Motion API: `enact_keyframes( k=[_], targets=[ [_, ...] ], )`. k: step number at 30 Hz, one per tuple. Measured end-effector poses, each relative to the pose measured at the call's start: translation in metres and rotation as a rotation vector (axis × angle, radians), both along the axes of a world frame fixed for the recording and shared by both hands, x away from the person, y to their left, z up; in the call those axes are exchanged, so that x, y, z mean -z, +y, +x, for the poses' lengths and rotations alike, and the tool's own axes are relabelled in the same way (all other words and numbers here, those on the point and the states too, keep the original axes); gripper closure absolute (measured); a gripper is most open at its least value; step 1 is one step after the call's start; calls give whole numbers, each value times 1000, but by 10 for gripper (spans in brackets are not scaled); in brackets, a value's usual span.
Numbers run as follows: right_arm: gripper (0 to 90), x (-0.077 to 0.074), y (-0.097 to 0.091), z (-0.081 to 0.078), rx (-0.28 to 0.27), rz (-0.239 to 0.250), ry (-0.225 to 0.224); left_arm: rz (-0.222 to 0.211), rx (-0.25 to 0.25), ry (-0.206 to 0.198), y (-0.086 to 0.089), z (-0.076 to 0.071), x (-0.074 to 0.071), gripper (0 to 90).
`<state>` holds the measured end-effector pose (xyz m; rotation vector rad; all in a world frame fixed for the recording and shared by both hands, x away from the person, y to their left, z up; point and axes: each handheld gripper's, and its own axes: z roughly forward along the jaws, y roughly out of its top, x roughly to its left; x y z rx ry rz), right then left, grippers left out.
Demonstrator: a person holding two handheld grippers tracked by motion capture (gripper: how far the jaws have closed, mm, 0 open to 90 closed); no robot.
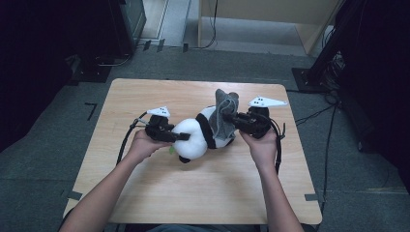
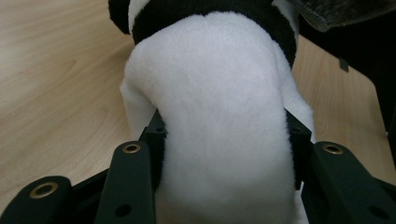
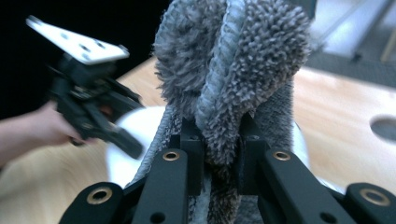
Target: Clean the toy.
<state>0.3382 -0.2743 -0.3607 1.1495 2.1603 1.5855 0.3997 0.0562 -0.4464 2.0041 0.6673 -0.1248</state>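
I had the left gripper clamped on the panda plush mid-table, the right gripper pinching the grey cloth draped over it. Best practice: steady the toy, lift the cloth gently.

Plush panda: white w/ black band. Towel: grey. Table: light wood grain. Grippers black.
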Motion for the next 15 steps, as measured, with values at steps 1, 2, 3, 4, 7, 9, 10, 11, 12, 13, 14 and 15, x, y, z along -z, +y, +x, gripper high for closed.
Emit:
enact_keyframes(
  k=[1,2,3,4,7,9,10,11,12,13,14,15],
  targets=[
    [784,-6,3,-4,-14,9,-19,-23,-20,5,1,0,-3,523],
    [784,-12,7,-7,-30,19,-37,-48,-40,2,2,0,-7,521],
    [784,-17,11,-11,-46,29,-51,-69,-64,1,3,-1,-10,519],
    [784,-22,16,-15,-64,37,-62,-82,-87,-3,4,-2,-12,518],
    [784,-27,33,-23,-121,40,-84,-93,-132,-18,2,-8,-16,510],
    [783,-24,44,-25,-158,51,-80,-100,-157,-5,0,-10,-15,508],
    [783,-20,50,-25,-175,55,-77,-105,-168,1,0,-11,-14,508],
    [784,-15,55,-25,-190,58,-70,-109,-177,4,-1,-12,-14,507],
    [783,-8,60,-24,-202,57,-58,-112,-187,5,0,-12,-14,506],
    [783,1,65,-22,-214,52,-41,-123,-199,20,0,-13,-14,505],
    [783,10,70,-20,-227,49,-23,-137,-212,21,0,-13,-15,504],
    [783,19,74,-18,-229,32,-8,-148,-219,16,0,-14,-15,504]
  ],
)
